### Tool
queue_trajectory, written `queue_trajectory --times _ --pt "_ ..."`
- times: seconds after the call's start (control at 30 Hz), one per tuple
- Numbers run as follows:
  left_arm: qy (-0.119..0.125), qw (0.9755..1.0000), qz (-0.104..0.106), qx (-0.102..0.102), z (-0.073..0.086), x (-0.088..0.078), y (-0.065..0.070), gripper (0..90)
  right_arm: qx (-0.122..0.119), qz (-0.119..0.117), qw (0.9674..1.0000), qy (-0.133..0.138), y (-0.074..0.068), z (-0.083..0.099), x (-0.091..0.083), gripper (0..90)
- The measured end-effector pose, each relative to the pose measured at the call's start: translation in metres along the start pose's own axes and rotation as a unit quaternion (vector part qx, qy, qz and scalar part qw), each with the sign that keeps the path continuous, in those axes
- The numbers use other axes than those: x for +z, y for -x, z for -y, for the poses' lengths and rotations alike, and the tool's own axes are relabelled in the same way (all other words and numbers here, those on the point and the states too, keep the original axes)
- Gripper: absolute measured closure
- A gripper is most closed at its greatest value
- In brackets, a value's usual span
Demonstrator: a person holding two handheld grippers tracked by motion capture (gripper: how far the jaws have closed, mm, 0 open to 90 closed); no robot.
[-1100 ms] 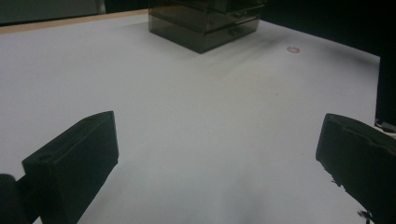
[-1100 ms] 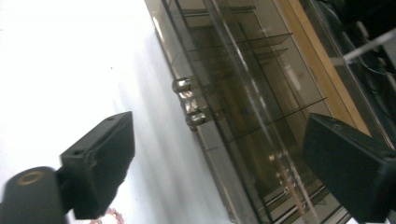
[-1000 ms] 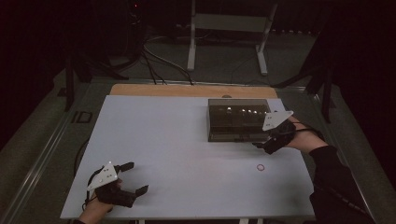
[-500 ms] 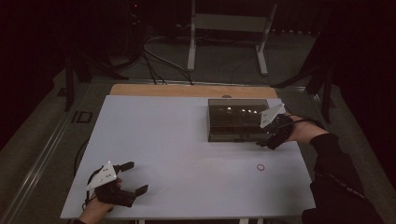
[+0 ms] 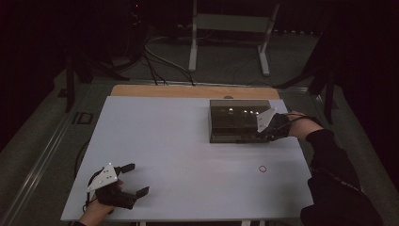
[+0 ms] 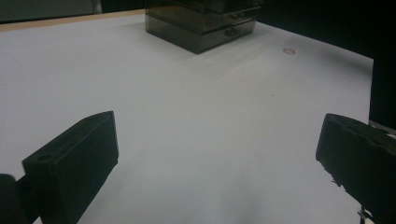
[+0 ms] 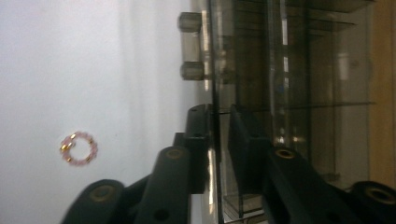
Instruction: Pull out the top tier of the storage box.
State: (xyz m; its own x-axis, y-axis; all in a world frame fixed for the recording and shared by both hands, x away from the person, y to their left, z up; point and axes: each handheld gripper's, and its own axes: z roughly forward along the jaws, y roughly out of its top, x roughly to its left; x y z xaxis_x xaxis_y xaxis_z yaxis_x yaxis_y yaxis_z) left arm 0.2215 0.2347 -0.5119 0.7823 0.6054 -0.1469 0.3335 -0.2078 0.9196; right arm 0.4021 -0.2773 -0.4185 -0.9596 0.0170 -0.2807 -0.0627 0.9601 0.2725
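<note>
Now, right gripper [image 7: 218, 140]: jaws just closing, pinching drawer front [image 7: 215, 84] of smoked box [image 5: 235, 117].
Box: long axis running left-right, handles [image 7: 191, 46] facing near.
Left gripper [image 5: 134, 180]: gaping wide, holding nothing.

drawer box [image 5: 240, 121] blocking far right, bead ring [image 5: 262, 168] nearby

We find no readable text, label, brand, number or sign in these views. The smoky drawer box [image 5: 239, 121] bears no lettering on its front or top, the white surface [image 5: 164, 141] is unprinted, and the beaded ring [image 7: 78, 148] carries no marking that we can make out.
</note>
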Motion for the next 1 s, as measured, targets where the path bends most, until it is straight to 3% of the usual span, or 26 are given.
queue_trajectory --times 0.17,0.3,0.4,0.57,0.7,1.0 --pt "-0.002 1.0000 0.000 0.001 0.000 0.000 0.000 0.0 -0.023 -0.020 0.9995 -0.014 0.002 -0.002 0.001 83.6" --pt "-0.004 1.0000 0.000 0.001 0.001 0.001 0.000 0.0 -0.027 -0.033 0.9989 -0.017 0.006 -0.004 0.001 84.8" --pt "-0.001 1.0000 -0.001 -0.001 0.000 0.000 0.000 0.0 -0.011 -0.047 0.9987 -0.018 0.009 -0.004 0.001 85.7" --pt "-0.001 1.0000 -0.001 -0.001 0.000 0.000 0.000 0.0 -0.024 -0.047 0.9985 -0.015 0.009 -0.004 -0.001 86.0" --pt "-0.004 1.0000 -0.001 0.001 0.001 0.000 0.000 0.0 -0.020 -0.054 0.9983 -0.010 0.007 -0.003 -0.002 86.4" --pt "-0.001 1.0000 -0.002 0.002 0.000 0.000 0.000 0.0 -0.011 -0.065 0.9978 -0.001 -0.007 -0.001 -0.005 87.4"
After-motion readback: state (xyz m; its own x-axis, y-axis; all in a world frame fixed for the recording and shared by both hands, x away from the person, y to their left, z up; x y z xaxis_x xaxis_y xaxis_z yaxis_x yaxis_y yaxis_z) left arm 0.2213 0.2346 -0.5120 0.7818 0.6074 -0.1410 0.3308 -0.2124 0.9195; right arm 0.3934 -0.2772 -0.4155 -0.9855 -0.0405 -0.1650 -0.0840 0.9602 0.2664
